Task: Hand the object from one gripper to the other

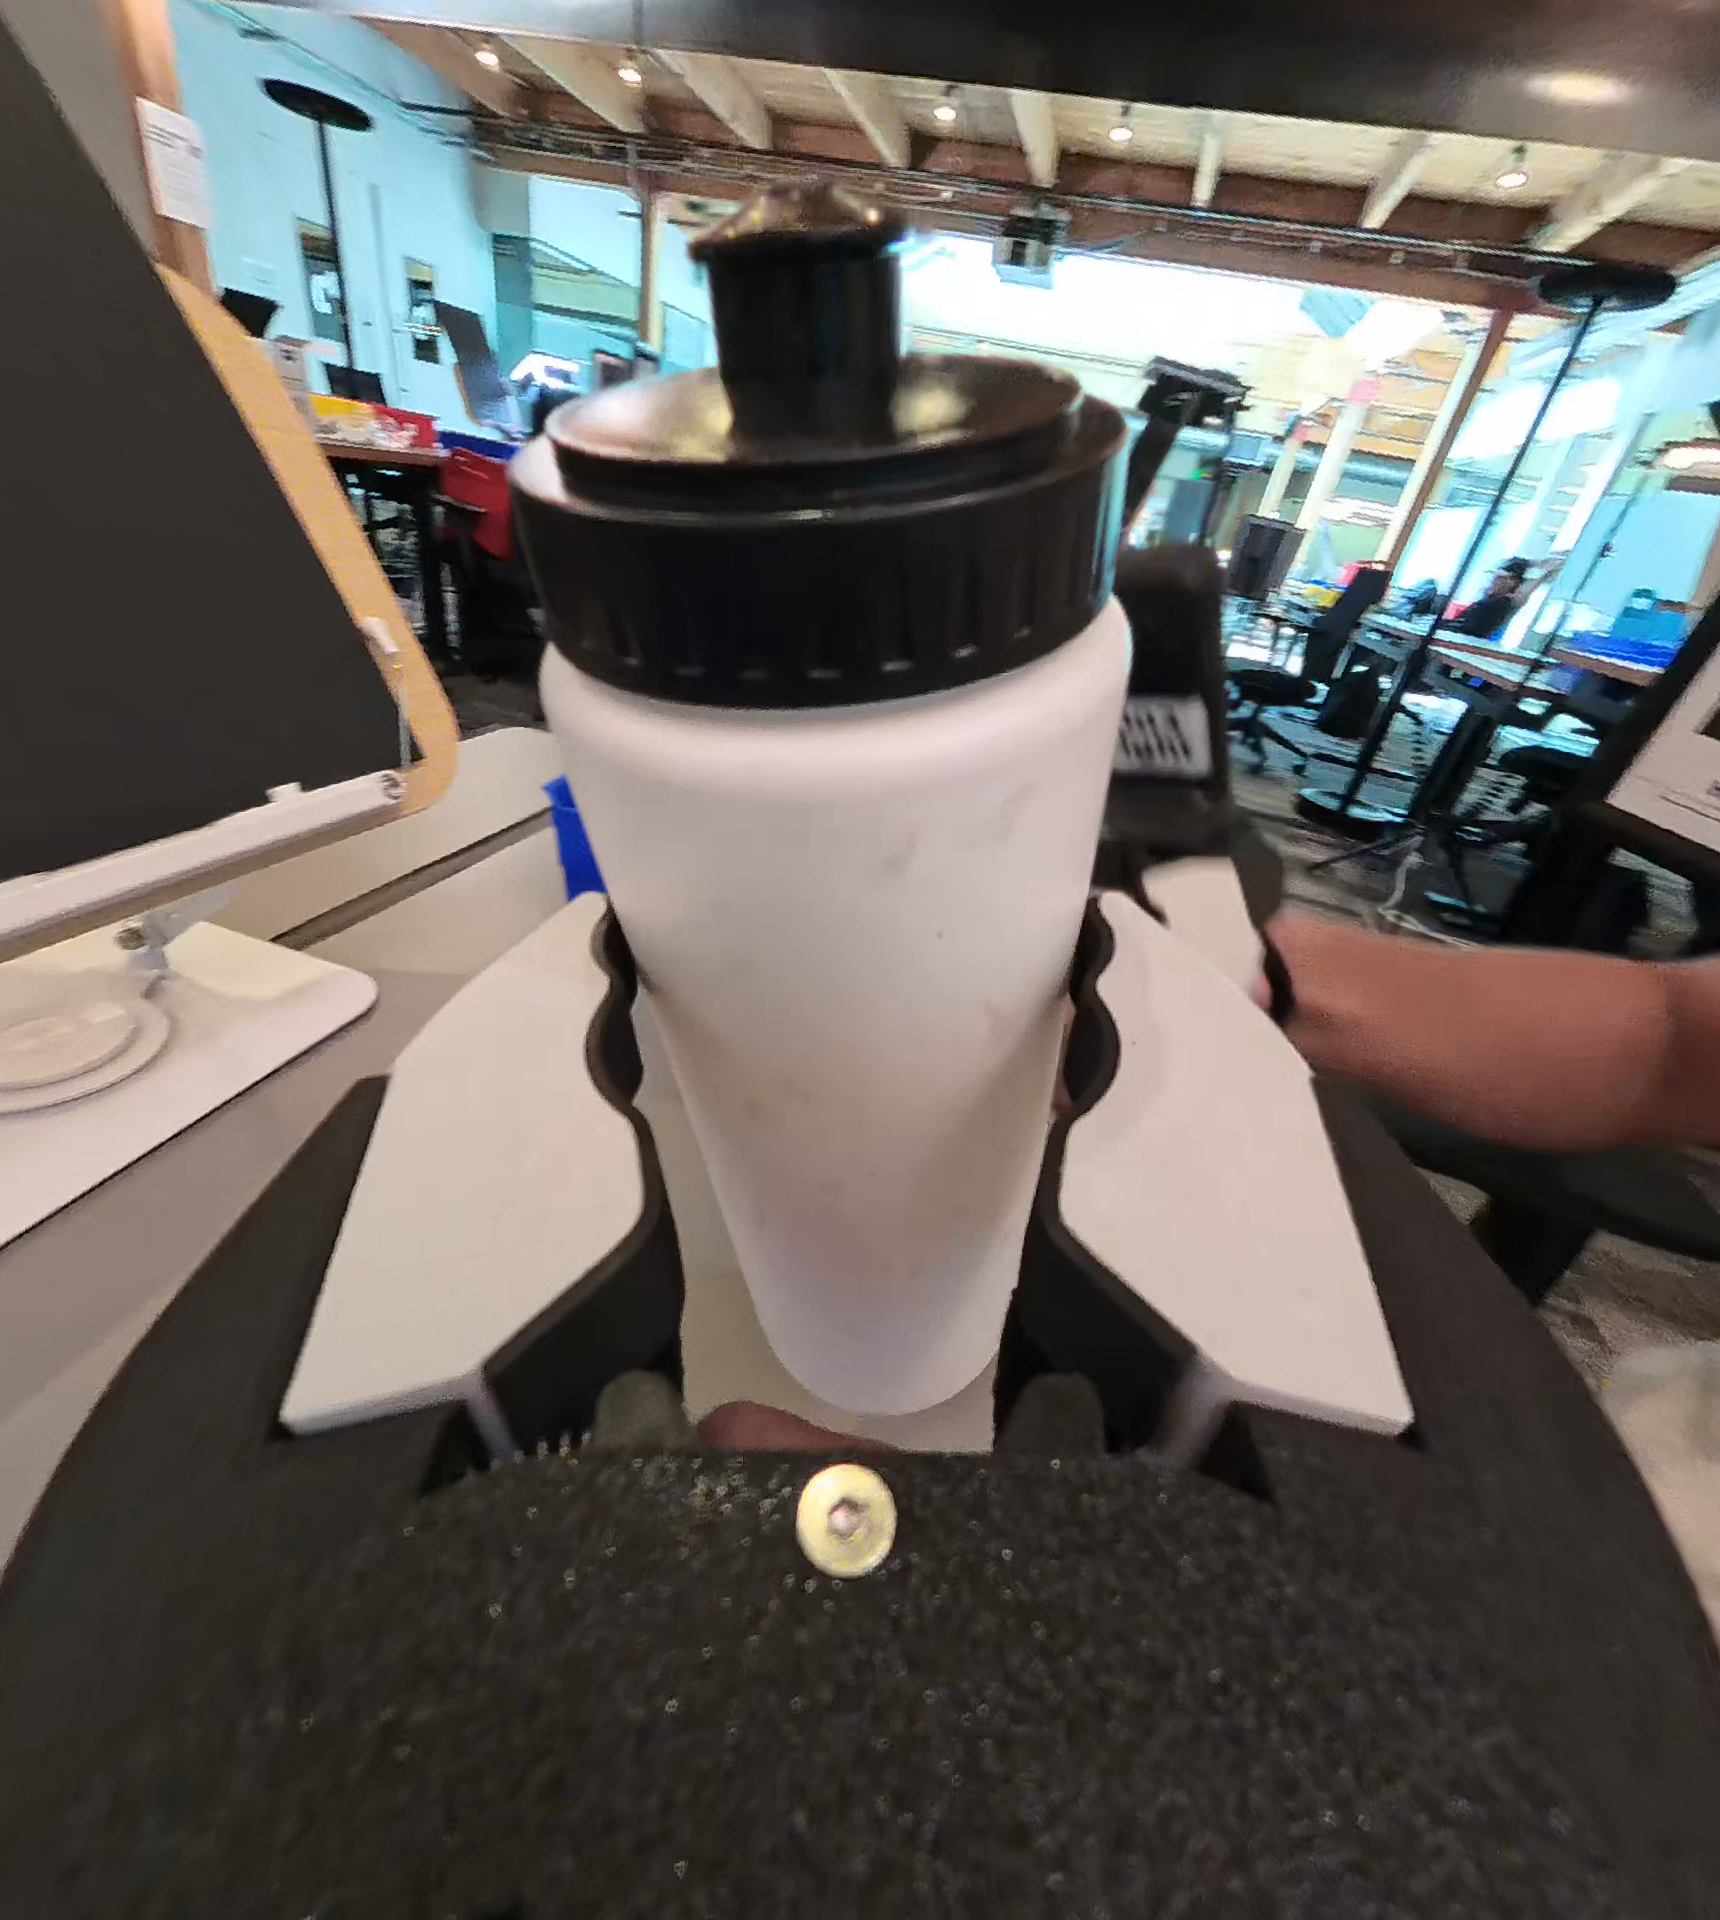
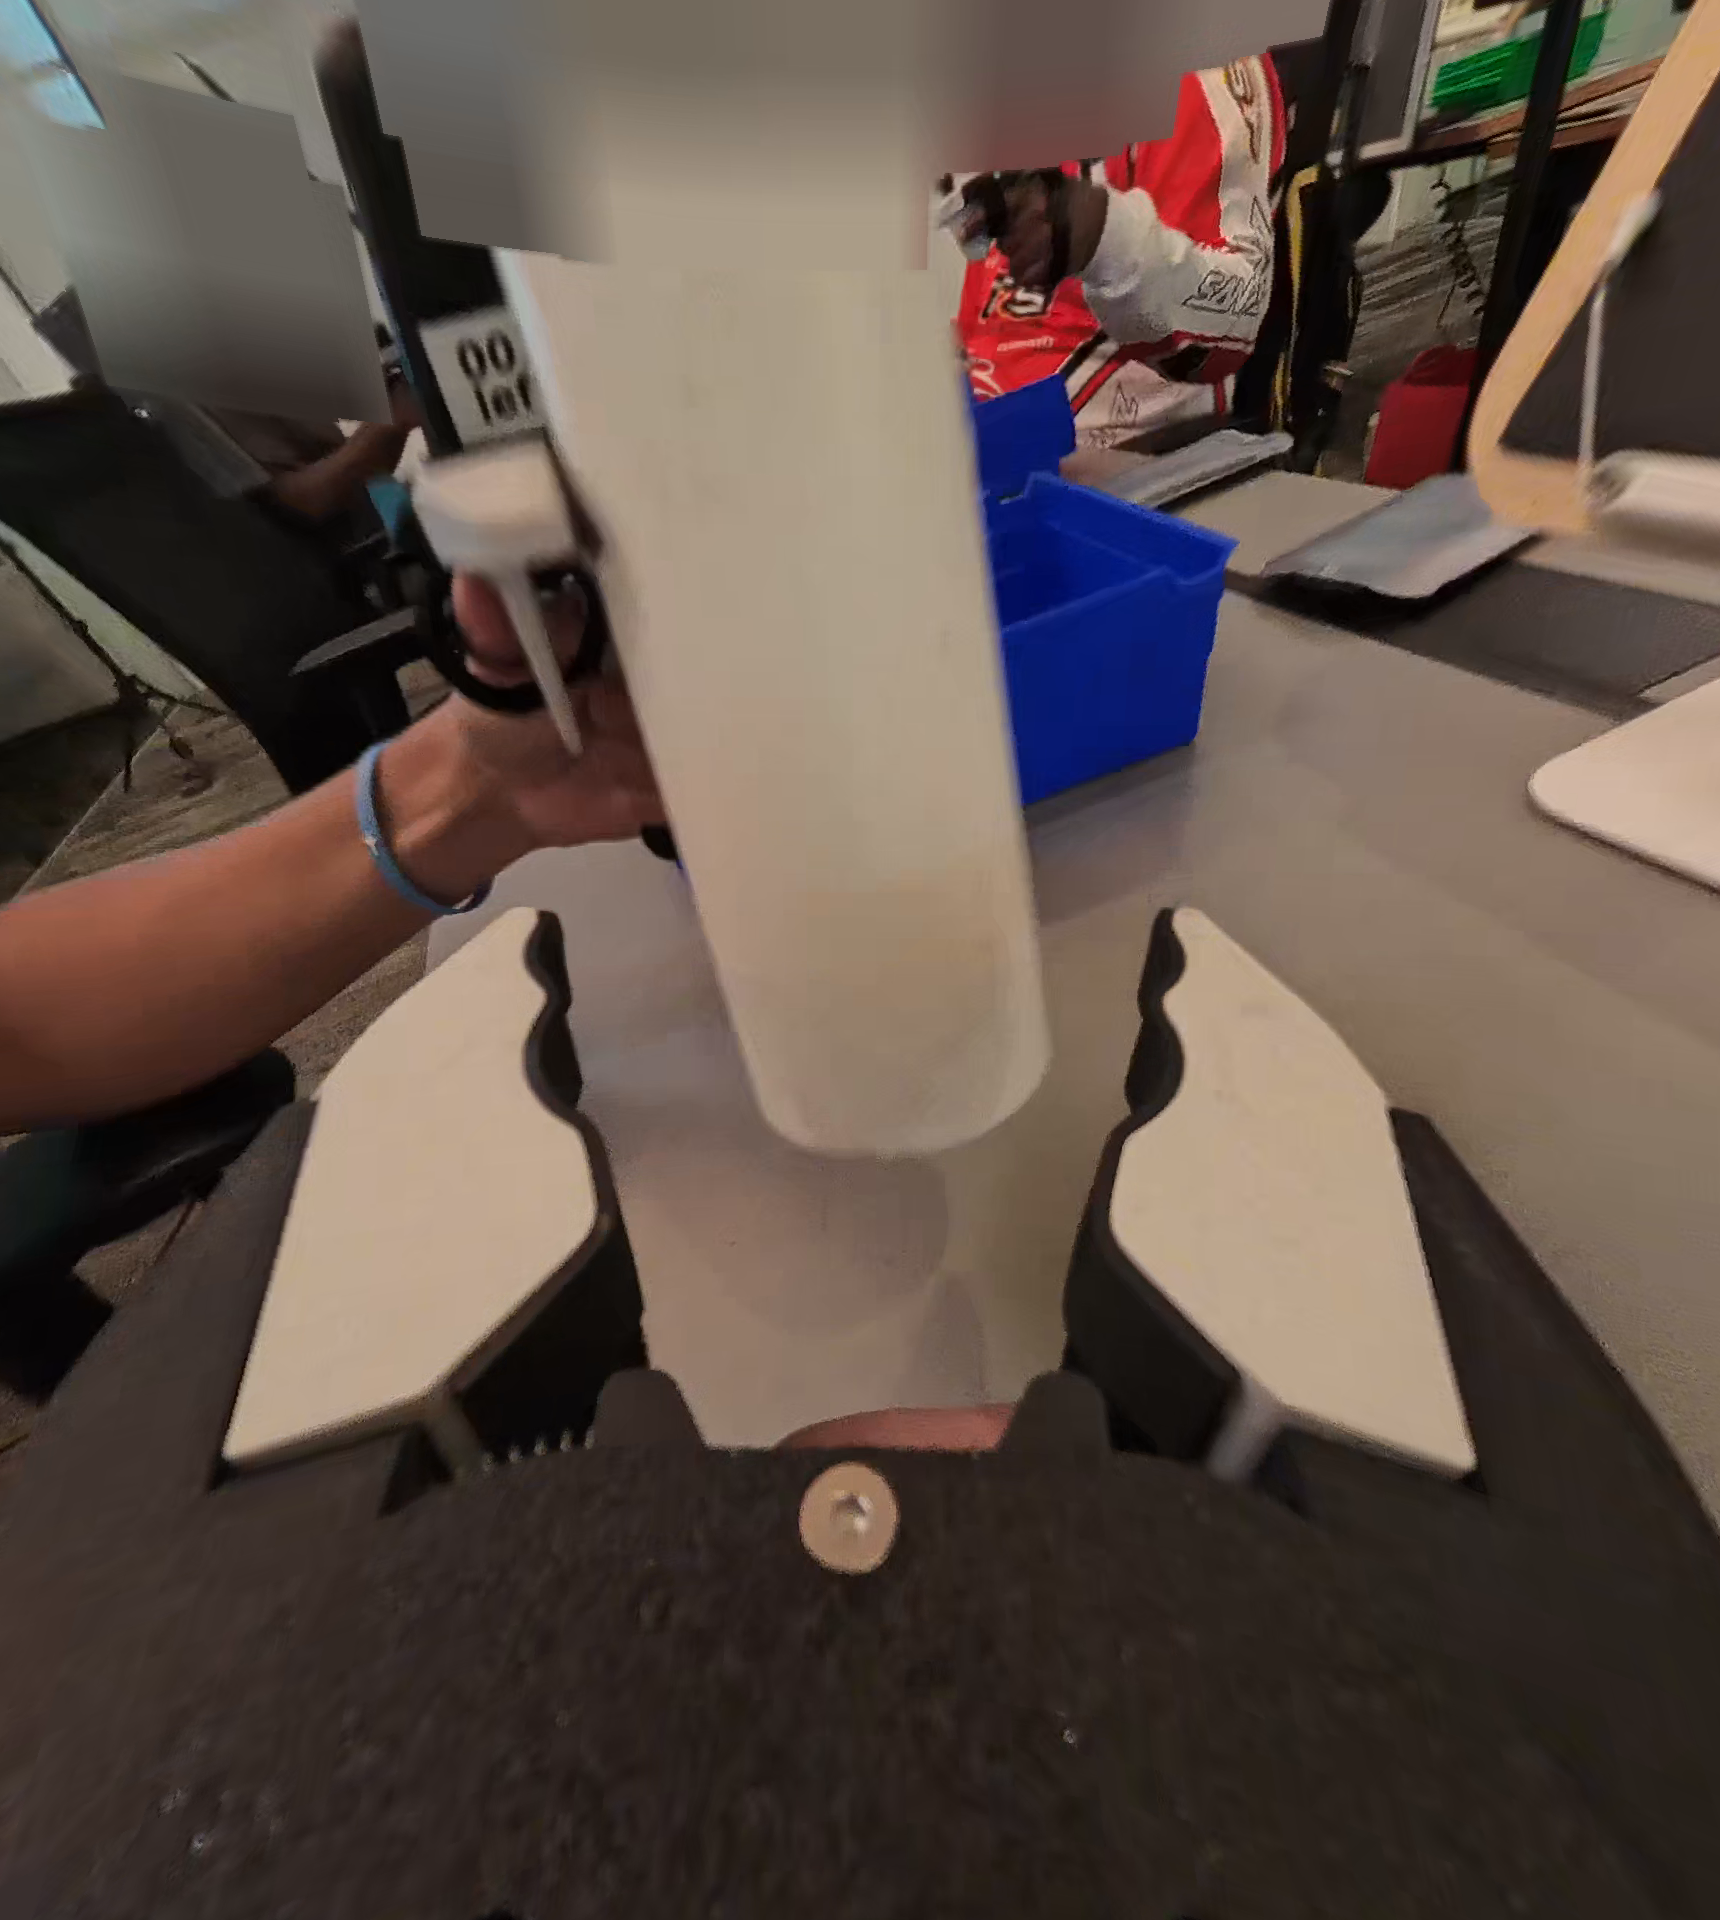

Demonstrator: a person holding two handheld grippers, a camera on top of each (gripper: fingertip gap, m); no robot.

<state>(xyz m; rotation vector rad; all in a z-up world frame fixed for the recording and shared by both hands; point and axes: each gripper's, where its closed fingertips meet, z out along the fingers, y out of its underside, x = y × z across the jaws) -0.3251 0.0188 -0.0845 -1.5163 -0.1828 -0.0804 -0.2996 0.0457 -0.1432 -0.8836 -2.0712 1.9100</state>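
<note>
Left gripper [image 1: 851,997] is clamped tight on the white bottle [image 1: 835,987], black cap [image 1: 814,540] up, held in the air above the grey worktop [image 2: 1355,935]. Right gripper [image 2: 851,997] gapes wide, fingers either side of the bottle's base without touching, blue bin [image 2: 1095,644] just behind.

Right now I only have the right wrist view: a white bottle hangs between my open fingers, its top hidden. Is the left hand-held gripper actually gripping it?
Observer: Yes. In the left wrist view the left hand-held gripper is shut on the white bottle. Both fingers press against the sides of its lower body.
Operator: And the top I cannot see, is it capped?
Observer: Yes. A black ribbed cap with a spout is on it.
</note>
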